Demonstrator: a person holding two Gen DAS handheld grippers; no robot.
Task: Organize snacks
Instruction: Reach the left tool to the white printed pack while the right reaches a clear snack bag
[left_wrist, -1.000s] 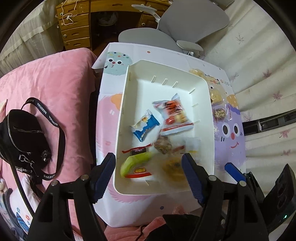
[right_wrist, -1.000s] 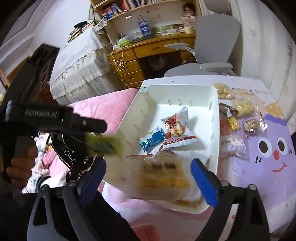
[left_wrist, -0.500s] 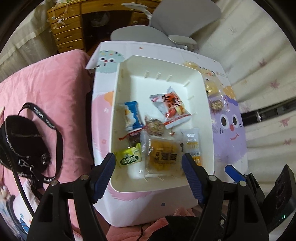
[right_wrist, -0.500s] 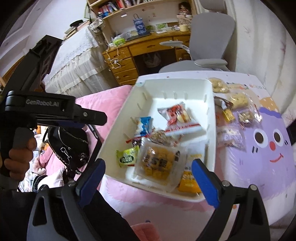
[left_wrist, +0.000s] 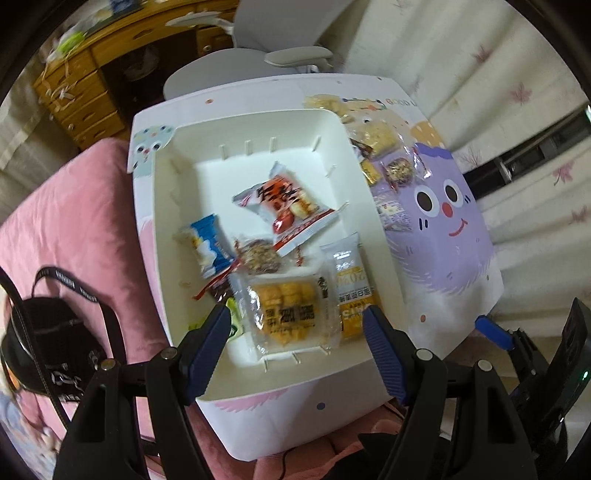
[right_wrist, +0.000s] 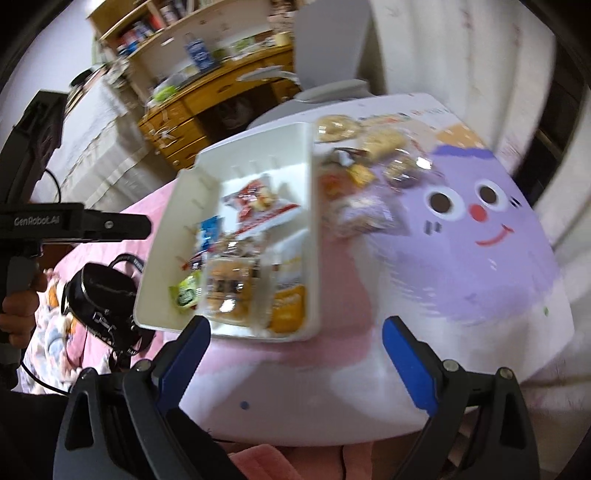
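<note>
A white tray sits on the left half of a cartoon-print table. In it lie a red-and-white snack bag, a blue packet, a clear pack of yellow biscuits, an orange-and-white packet, a brown cluster snack and a green packet. Several more snacks lie on the table right of the tray. My left gripper is open and empty above the tray's near end. My right gripper is open and empty over the table's near edge.
A pink bedspread with a black strap bag lies left of the table. A grey office chair and a wooden desk stand behind it. Curtains hang at the right.
Both grippers have swung to the right. The snacks that were blurred in mid-fall now lie still in the tray. Both grippers stay open.
</note>
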